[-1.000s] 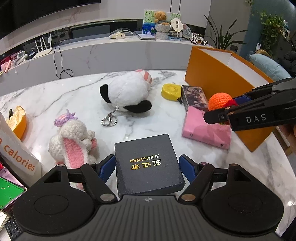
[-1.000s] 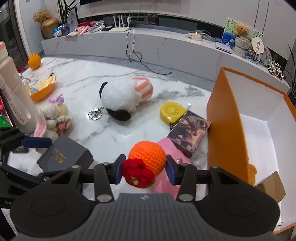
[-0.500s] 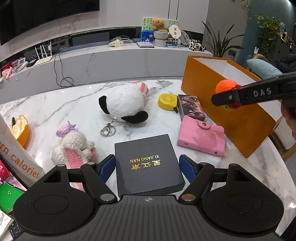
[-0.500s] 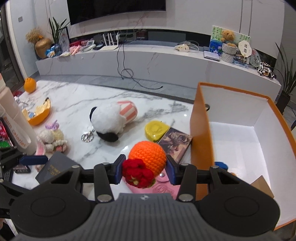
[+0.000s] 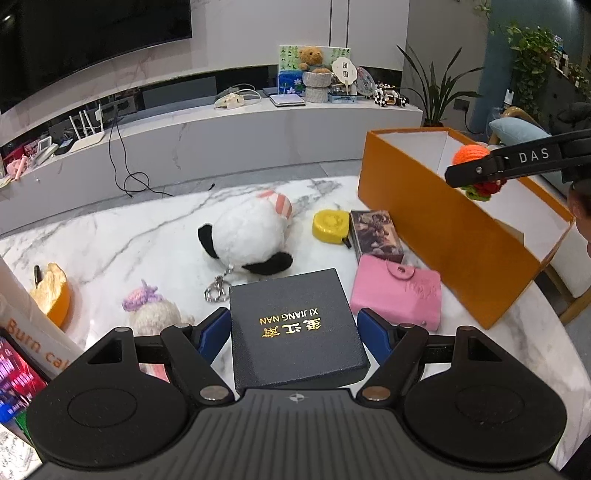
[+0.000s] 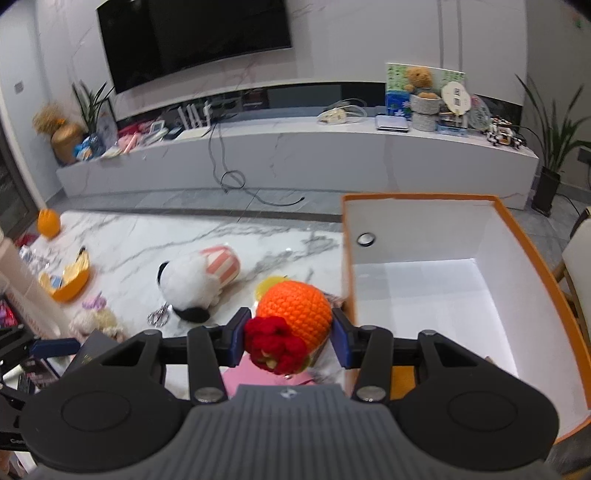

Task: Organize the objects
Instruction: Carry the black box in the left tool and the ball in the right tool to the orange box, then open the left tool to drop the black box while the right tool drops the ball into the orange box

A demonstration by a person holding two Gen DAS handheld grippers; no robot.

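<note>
Marble table (image 5: 122,229) strewn with toys. Orange box (image 6: 532,258) stood open at right edge, white interior seen. Panda plush (image 5: 247,236) lain mid-table, pink wallet (image 5: 397,291) just beside box wall. Dark gift box (image 5: 295,328) clamped between blue pads of left gripper (image 5: 294,332), jaws set wide. Crochet orange (image 6: 293,312) pinched by right gripper (image 6: 291,332), jaws narrowed, held above box's near wall.

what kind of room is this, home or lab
Most likely a home living room. A large wall TV hangs above a long marble media console cluttered with routers, cables and a teddy bear, with potted plants at its end. Toys lie scattered on the marble table.
</note>
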